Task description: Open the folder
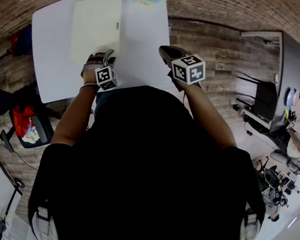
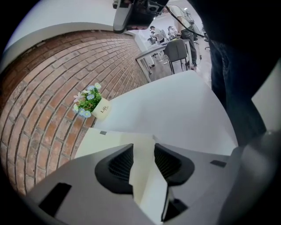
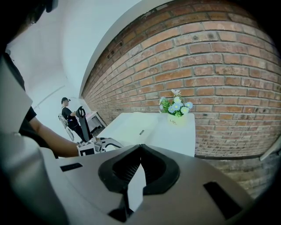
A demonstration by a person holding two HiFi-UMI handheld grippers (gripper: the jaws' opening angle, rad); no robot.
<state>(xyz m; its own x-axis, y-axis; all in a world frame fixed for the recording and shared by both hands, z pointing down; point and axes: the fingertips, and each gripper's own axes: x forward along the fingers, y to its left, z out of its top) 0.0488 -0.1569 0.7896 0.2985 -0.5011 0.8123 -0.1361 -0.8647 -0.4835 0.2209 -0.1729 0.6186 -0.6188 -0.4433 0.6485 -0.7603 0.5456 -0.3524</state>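
A white table [image 1: 50, 53] stands against a brick wall [image 1: 231, 8]. In the head view we see the flat cream folder [image 1: 95, 28] toward its far left corner, with the left gripper [image 1: 108, 55] at the folder's near edge. Left gripper view: fingers spread, folder cover between them. Right gripper view: the right gripper [image 3: 139, 151] has its fingers pressed together.

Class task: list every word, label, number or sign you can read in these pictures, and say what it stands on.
"Life": on the white flower pot, left gripper view.
Same pot, right gripper view: print too blurred.
Small grey tag on the folder: too small to read.
Marker cubes: patterns only, no words.
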